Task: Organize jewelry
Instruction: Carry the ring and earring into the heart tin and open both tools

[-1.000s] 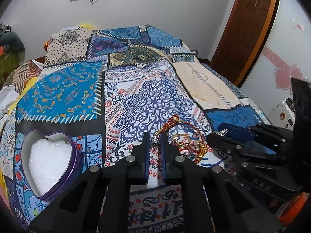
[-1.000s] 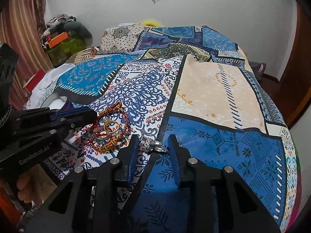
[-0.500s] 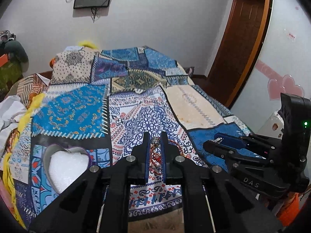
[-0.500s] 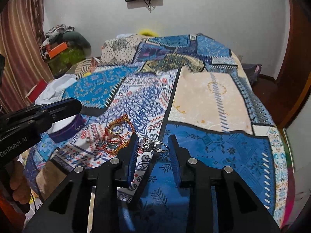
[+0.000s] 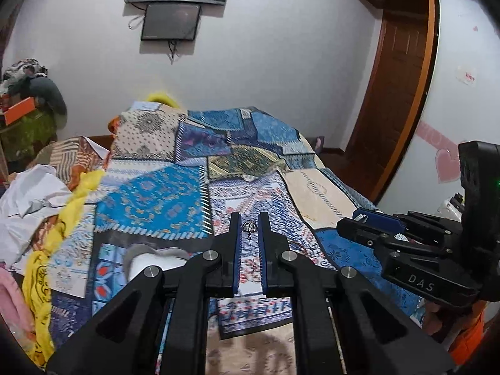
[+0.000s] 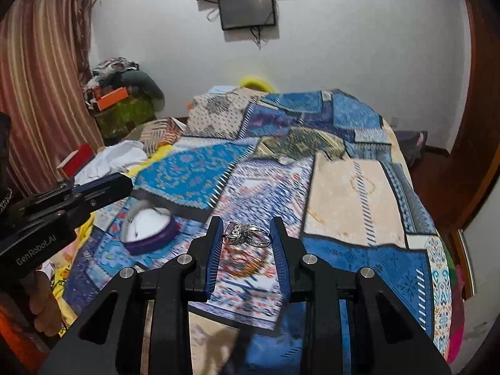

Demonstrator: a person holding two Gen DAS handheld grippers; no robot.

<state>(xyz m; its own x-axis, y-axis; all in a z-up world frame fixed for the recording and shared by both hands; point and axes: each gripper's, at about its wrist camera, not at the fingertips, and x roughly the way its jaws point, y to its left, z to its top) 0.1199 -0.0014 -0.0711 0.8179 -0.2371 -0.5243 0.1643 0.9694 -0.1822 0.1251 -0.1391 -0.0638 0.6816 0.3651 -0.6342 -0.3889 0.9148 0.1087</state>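
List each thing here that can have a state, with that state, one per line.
left gripper: shut on a small silver pendant
silver pendant: pinched at the fingertips, its thin chain hanging down
right gripper: shut on a silver ring
silver ring: held crosswise between the pads, lifted off the bedspread
heart-shaped box: open, white padding showing, lying on the bedspread
wall screen: off

Bedspread [image 6: 350, 187] patchwork: blue, cream, white prints. Heart box [image 6: 150, 234] purple, white inside. Ring [image 6: 247, 234] silver. Curtain [image 6: 40, 93] red-striped.
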